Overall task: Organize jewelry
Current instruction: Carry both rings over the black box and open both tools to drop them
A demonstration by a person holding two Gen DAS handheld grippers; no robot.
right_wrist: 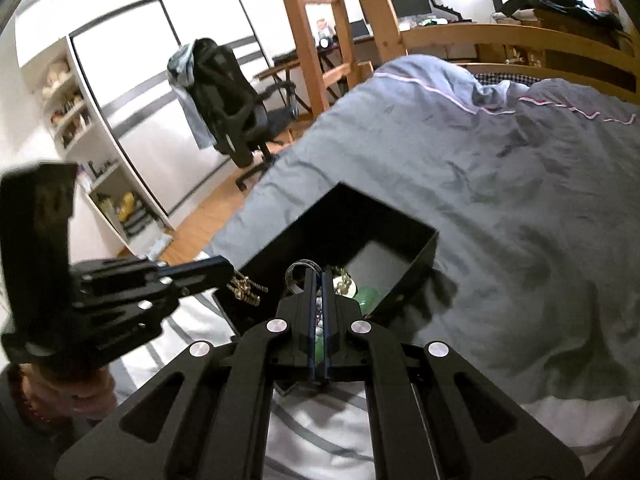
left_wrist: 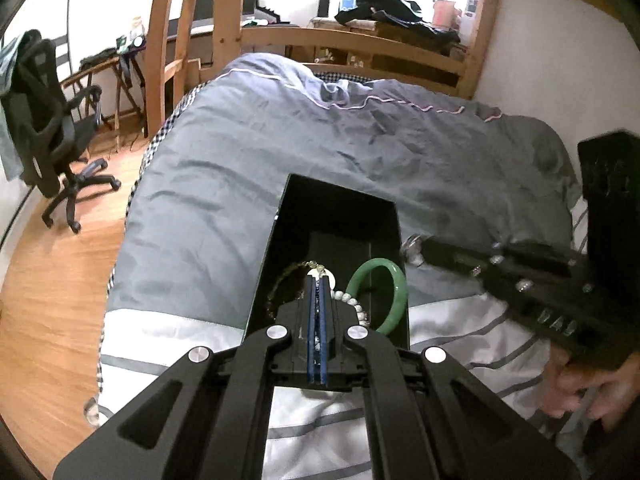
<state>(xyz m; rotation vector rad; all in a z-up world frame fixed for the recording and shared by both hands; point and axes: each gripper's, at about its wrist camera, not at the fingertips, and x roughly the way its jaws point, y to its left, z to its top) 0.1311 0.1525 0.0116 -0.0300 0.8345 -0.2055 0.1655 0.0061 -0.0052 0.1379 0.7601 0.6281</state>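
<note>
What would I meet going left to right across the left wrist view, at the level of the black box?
Wooden floor → grey duvet → black box → green bangle inside it → right hand-held gripper, shut on a silvery piece.

Bright daylight, fisheye-warped edges, slight motion blur.

An open box [left_wrist: 340, 216] sits on the bed [left_wrist: 248, 152], low in the middle of the left wrist frame. In it lie a bangle [left_wrist: 380, 292] to the right and a bead bracelet [left_wrist: 354, 304] just left of it, touching. A chair [left_wrist: 52, 120] stands on the floor [left_wrist: 60, 280] at the left edge, a ladder [left_wrist: 176, 40] at the upper left, beside the bed's far end
</note>
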